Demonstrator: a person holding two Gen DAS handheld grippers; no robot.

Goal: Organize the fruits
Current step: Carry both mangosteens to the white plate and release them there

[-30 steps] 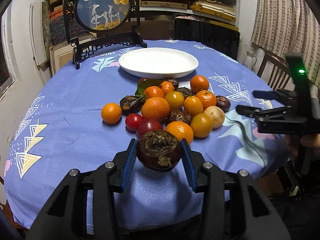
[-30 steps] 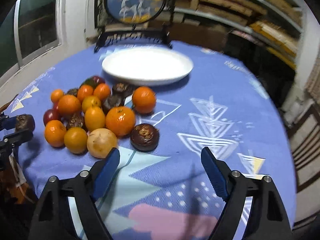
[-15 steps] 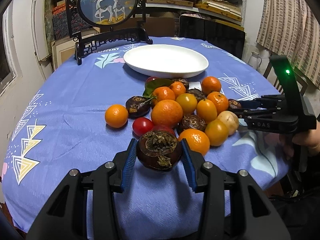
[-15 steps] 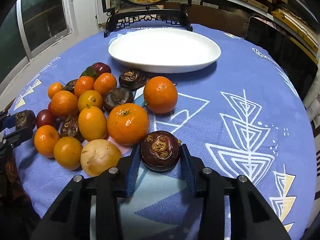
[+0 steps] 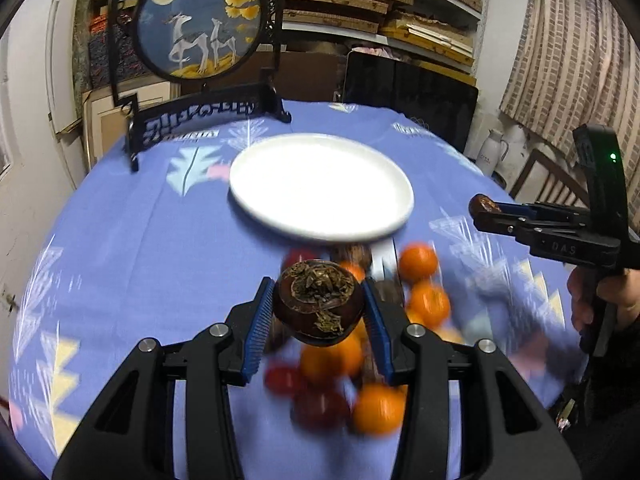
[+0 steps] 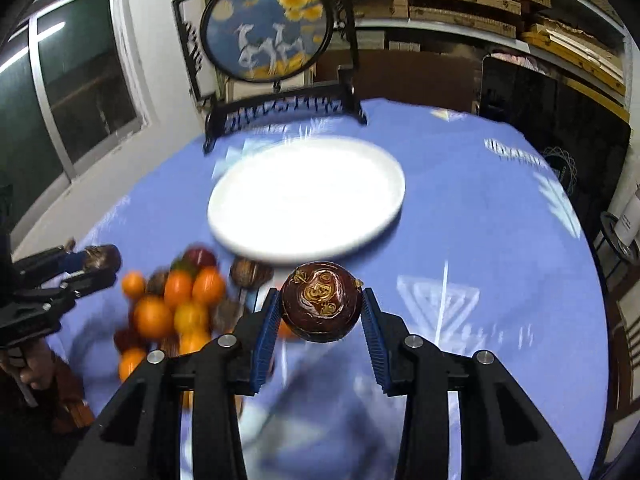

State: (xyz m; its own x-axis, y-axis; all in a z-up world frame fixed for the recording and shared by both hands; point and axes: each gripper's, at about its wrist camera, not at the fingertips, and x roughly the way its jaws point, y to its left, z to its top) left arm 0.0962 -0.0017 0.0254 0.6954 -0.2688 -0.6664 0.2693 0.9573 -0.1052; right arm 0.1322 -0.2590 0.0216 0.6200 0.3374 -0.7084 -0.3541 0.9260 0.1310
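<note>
My left gripper is shut on a dark brown mangosteen and holds it in the air above the fruit pile. My right gripper is shut on a second dark mangosteen, lifted off the cloth. The white plate lies empty ahead of both; it also shows in the right wrist view. The pile of oranges, red fruits and dark mangosteens is blurred on the blue tablecloth. The right gripper shows in the left wrist view, the left gripper in the right wrist view.
A round painted screen on a black stand stands at the table's far edge behind the plate. A dark chair back and shelves lie beyond. A window is on the left wall. A white jug stands off the table at right.
My right gripper closed on the mangosteen on the cloth and lifted it. Both grippers rose and moved forward toward the plate with their fruit.
</note>
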